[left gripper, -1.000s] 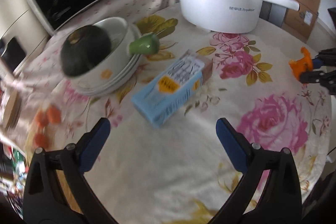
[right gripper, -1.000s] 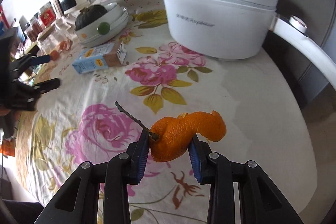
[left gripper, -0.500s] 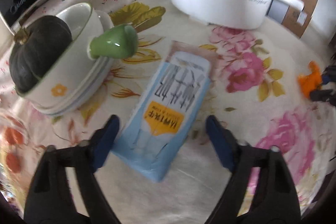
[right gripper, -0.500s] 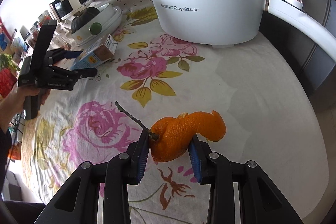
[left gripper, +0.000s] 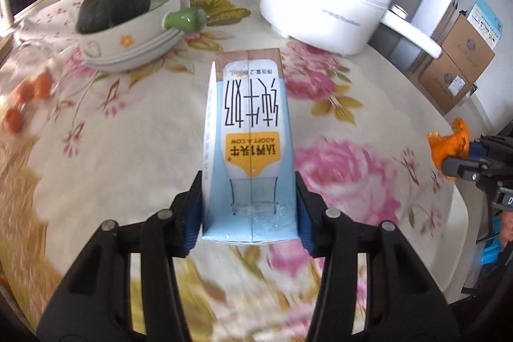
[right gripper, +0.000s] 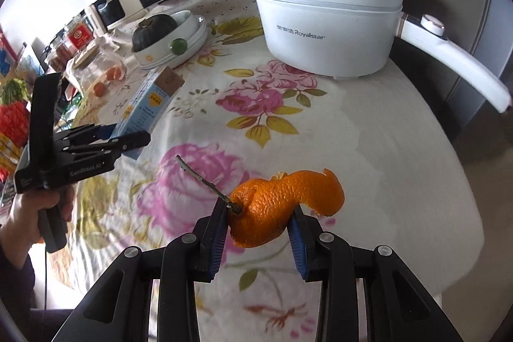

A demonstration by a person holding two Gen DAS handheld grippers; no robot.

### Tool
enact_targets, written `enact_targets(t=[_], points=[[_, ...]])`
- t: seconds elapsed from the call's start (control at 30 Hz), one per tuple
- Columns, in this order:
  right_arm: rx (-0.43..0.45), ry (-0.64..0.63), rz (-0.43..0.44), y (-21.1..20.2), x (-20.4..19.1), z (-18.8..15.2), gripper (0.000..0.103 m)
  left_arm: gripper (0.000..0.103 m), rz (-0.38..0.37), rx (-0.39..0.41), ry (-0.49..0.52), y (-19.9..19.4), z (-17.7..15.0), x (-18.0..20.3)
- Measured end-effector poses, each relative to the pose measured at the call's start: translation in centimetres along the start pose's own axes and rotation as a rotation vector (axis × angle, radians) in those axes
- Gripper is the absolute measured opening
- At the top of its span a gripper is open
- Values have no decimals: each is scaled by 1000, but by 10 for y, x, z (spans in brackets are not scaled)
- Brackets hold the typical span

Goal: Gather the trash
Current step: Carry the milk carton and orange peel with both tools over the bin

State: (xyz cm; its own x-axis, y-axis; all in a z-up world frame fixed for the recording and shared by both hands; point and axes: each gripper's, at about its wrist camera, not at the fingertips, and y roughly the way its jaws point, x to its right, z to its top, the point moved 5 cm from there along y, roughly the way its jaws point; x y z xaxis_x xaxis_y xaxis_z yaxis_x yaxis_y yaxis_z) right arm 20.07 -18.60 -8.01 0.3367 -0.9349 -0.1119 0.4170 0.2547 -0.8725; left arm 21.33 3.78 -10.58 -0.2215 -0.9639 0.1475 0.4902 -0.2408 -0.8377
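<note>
Right gripper (right gripper: 258,233) nearest the camera, 2 black arms with blue pads (right gripper: 217,237) closed narrow on a curled orange citrus peel with a thin dark twig stem (right gripper: 282,204); peel sits between the pads, held clear above the floral-print tablecloth with pink roses and yellow leaves (right gripper: 368,130). Left gripper (left gripper: 249,210), same black arms and blue pads (left gripper: 193,213), jaws closing in on the near end of a pale blue rectangular milk carton with a yellow label and brown far end (left gripper: 250,143); both pads sit against the carton's 2 long sides. Carton points away from the camera, printed face up, lettering upside down in the left wrist view; whether its far end touches the cloth, cannot tell. In the right wrist view a person's hand (right gripper: 22,213) grips the left tool's handle at the left edge. Past the carton, a cream ceramic bowl on a stack of plates (left gripper: 134,34) holds a dark green squat pumpkin (left gripper: 113,5), with a small green ceramic spoon handle (left gripper: 184,18) sticking out at the rim. To the right and further back, a big white lidded electric cooking pot with a long white handle (right gripper: 330,31) stands on the cloth. Small orange fruits (left gripper: 30,88) lie at the left edge. Brown cardboard boxes (left gripper: 458,60) off the table far right.
</note>
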Motion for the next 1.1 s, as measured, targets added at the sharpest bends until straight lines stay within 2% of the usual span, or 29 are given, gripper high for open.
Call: enact_targets(t=[0.33,0.5,0.63,0.83,1.1], points=[[24,-3,-1,-62,-33,-57,36,51,-67,-2,-29,-69,-72,43],[39,12,-16,-86,-37,-80,36,51,-136,-10,-72,-88,-101,64],[53,35,-40,-99,-32,-97,36,51,-163,-8,-67,-96,-115,81],[72,99,-56,-114,-10,-127,36,51,-232,-23,-83,-92,-128,108],[31,214,-108,-125,51,-159,36,51,-292,-53,17,-75,-133,168]])
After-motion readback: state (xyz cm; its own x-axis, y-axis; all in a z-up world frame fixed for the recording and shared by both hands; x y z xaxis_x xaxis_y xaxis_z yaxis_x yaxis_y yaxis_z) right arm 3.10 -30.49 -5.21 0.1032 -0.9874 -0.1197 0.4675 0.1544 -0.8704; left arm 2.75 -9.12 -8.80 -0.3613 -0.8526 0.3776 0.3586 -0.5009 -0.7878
